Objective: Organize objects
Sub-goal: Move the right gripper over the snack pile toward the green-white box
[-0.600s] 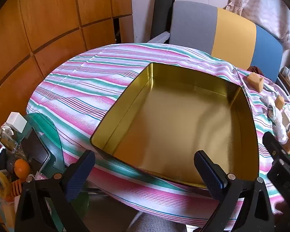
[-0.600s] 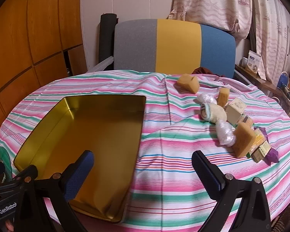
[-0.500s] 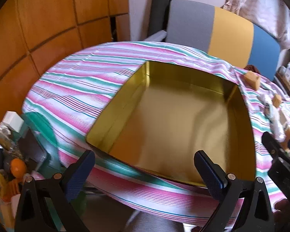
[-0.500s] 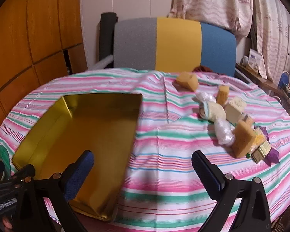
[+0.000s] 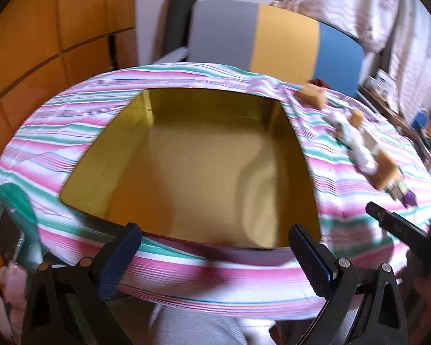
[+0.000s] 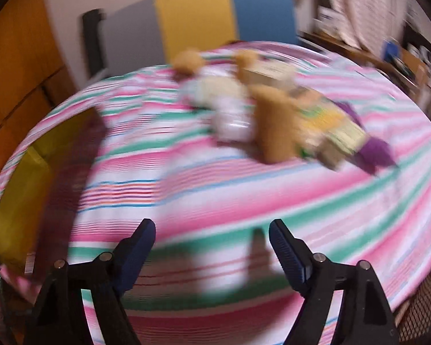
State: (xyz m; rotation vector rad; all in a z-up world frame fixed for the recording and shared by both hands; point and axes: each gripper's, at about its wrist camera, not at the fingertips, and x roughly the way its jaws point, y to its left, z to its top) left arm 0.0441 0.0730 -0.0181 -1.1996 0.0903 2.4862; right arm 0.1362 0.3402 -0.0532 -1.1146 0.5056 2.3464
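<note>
Blue pads are seen spread wide on the right gripper [image 6: 212,237], nothing held, above the near edge of the table [image 6: 186,189]. The left gripper [image 5: 215,243] is likewise parted and empty, before the near wall of the tin [image 5: 204,169]. The pile [image 6: 273,115] lies toward the far right edge, well apart from the tin. A rushed reach could scatter it or snag the cloth. Pile details are lost to blur.

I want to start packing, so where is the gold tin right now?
The gold tin sits on the striped tablecloth directly ahead of the left gripper, left of the sponge pile; in the right wrist view it is at the far left edge.
</note>
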